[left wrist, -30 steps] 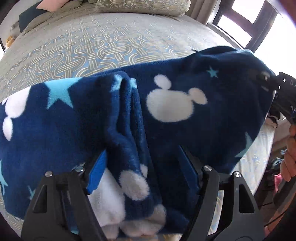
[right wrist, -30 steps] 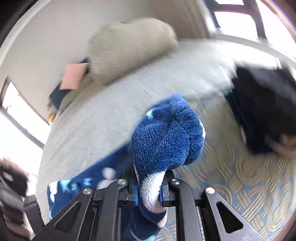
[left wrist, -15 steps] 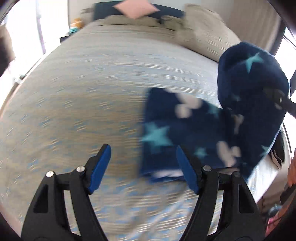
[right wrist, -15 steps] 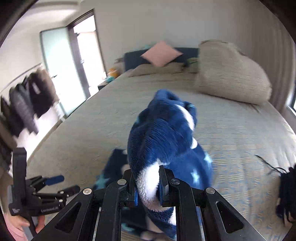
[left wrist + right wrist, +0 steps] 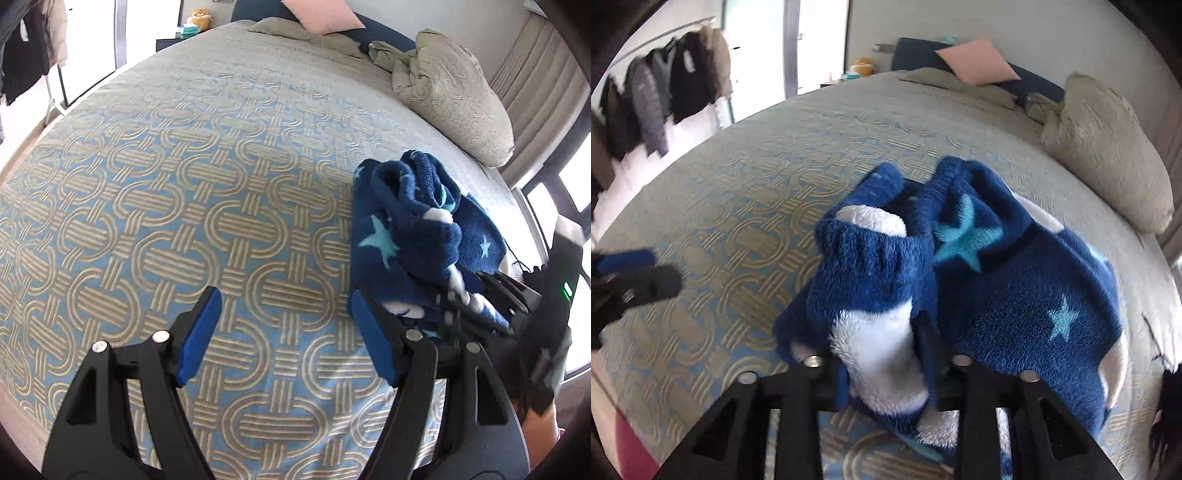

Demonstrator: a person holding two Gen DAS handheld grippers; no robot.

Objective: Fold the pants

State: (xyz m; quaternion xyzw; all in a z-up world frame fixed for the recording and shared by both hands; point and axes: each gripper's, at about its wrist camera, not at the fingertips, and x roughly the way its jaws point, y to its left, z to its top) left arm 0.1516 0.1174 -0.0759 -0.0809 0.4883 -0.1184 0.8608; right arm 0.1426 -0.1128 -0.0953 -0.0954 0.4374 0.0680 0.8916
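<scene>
The fleece pants (image 5: 413, 240) are navy with light blue stars and white blobs. They lie bunched on the patterned bedspread (image 5: 184, 221), to the right of my left gripper (image 5: 282, 325). The left gripper is open and empty, with blue pads, hovering over bare bedspread. In the right wrist view the pants (image 5: 1015, 288) fill the middle, and my right gripper (image 5: 886, 373) is shut on a white and blue fold of them. The right gripper also shows in the left wrist view (image 5: 476, 299), at the pants' right edge. The left gripper shows at the left edge of the right wrist view (image 5: 624, 277).
A beige pillow (image 5: 454, 96) lies at the bed's far right, and a pink cushion (image 5: 321, 14) sits at the headboard. Coats hang on a rack (image 5: 657, 96) left of the bed. A dark garment (image 5: 1167, 417) lies at the bed's right edge. Windows are at the right.
My left gripper let go of the pants and swung left over bare bedspread. The right gripper carried its fold across and down, so the pants now lie bunched on the bed.
</scene>
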